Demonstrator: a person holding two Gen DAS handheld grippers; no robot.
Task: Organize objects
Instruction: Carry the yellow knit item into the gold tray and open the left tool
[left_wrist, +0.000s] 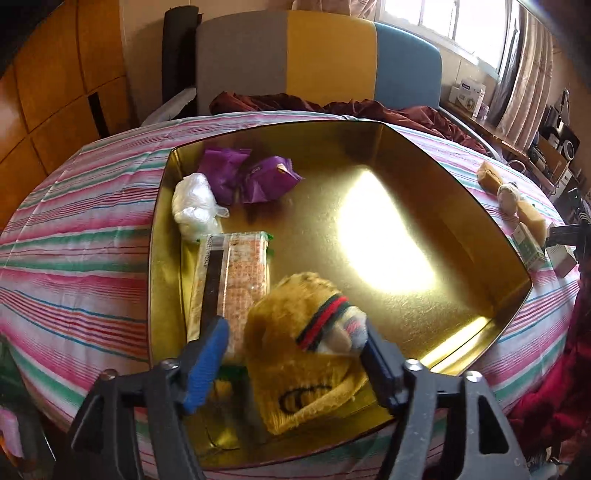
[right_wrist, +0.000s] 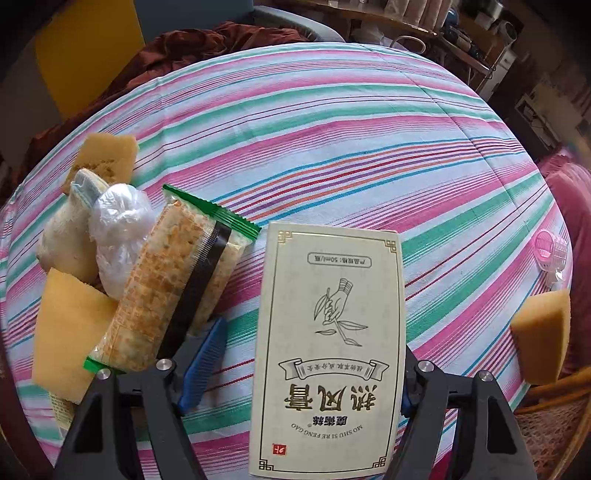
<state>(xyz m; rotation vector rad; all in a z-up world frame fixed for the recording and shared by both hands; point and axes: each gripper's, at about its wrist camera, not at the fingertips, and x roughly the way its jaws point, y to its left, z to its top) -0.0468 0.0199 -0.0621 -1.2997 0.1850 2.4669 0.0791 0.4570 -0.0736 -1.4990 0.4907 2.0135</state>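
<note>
A gold tin tray lies on the striped bedsheet. In it are two purple packets, a balled white plastic bag, a cracker packet and a fuzzy yellow sock with a red, green and black band. My left gripper is open over the tray's near end, and the sock lies loose between its jaws. A cream printed box lies between the jaws of my right gripper. The left pad stands clear of the box, so this gripper is open too.
Left of the box lie a second cracker packet, a plastic bag ball, a cream sock and two yellow sponges. Another sponge and a pink roller lie at the right. A maroon blanket lies beyond.
</note>
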